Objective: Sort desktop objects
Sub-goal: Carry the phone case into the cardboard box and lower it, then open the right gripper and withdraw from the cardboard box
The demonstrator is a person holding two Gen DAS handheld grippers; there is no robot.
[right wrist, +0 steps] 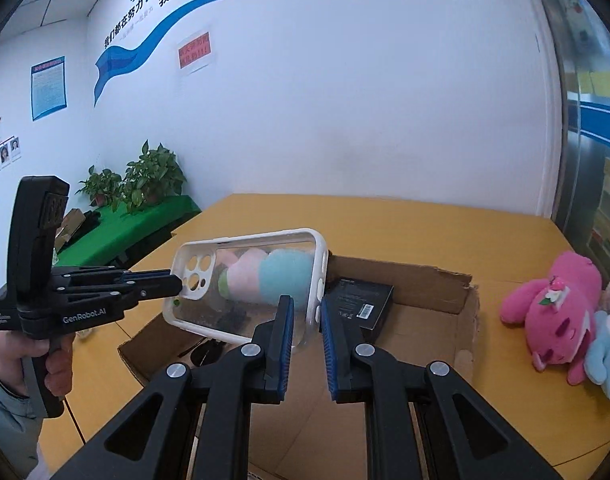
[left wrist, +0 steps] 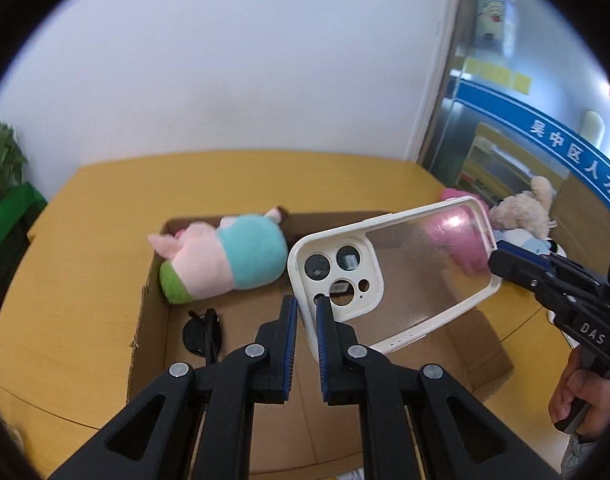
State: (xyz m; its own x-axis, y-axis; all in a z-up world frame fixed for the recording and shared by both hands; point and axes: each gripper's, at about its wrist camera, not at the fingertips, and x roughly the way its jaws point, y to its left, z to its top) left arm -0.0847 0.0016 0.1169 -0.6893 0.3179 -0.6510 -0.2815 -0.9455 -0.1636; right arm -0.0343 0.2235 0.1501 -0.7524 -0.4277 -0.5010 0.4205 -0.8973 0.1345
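Observation:
A clear phone case [left wrist: 401, 276] with a white rim hangs in the air over the open cardboard box [left wrist: 153, 288]. My left gripper [left wrist: 307, 304] is shut on its camera end. My right gripper [right wrist: 307, 304] has its jaws around the other end [right wrist: 319, 280]; a small gap shows, and whether the pads touch the rim is unclear. In the right wrist view the left gripper [right wrist: 179, 284] shows at the case's [right wrist: 249, 288] camera end. A pink, teal and green plush [left wrist: 221, 258], black sunglasses [left wrist: 203, 334] and a black packet [right wrist: 359, 300] lie in the box.
The box sits on a yellow table [left wrist: 77, 240]. A pink plush [right wrist: 553, 312], a cream plush [left wrist: 525, 208] and a light blue plush [right wrist: 609, 352] lie on the table right of the box. A green-covered bench with plants [right wrist: 145, 188] stands at the left wall.

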